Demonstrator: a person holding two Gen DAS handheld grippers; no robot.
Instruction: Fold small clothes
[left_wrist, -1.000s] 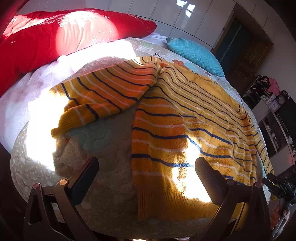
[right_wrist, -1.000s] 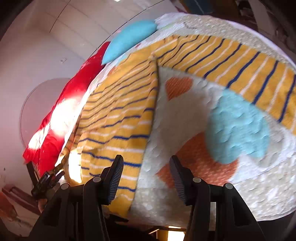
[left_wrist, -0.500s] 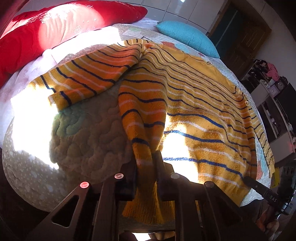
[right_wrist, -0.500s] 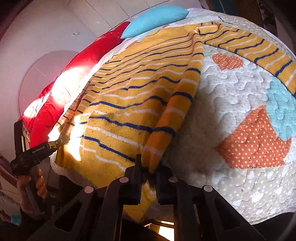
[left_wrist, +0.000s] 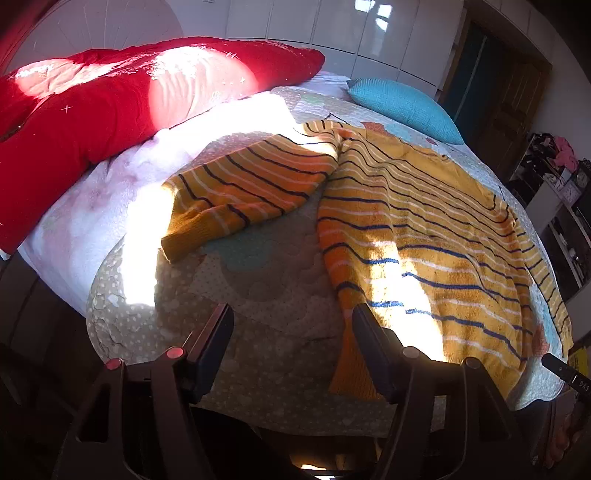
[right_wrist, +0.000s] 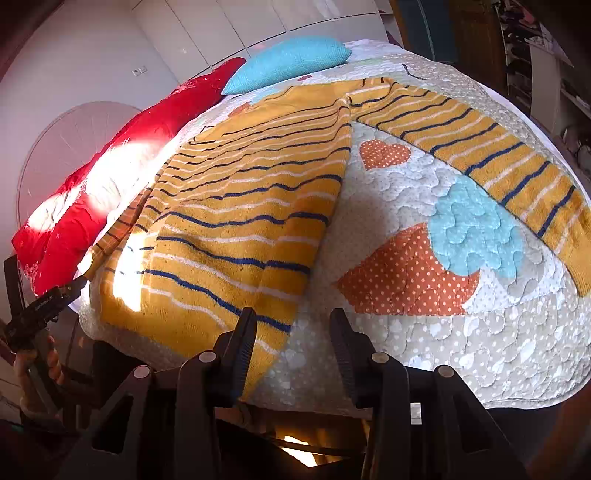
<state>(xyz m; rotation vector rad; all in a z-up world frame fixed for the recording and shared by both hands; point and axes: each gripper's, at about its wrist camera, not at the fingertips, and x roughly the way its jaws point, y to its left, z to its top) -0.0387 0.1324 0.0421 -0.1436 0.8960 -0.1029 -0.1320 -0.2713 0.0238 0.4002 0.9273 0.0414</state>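
Yellow knitted sweater with navy and white stripes (left_wrist: 424, 236) lies flat on the quilted bed (right_wrist: 461, 332).
Left gripper (left_wrist: 291, 332) and right gripper (right_wrist: 291, 332) hover at its hem, jaws wide apart, empty.

Mustard sweater (left_wrist: 424, 236), navy-white stripes; red pillow (left_wrist: 110, 107); turquoise cushion (right_wrist: 291, 61)

Fuzzy knitted sweater (left_wrist: 424, 236), stitched quilted cloth bedspread (right_wrist: 461, 332), glossy cabinet doors (left_wrist: 332, 26), knit cushion (right_wrist: 288, 62)

Left gripper (left_wrist: 291, 325), right gripper (right_wrist: 291, 328): agape
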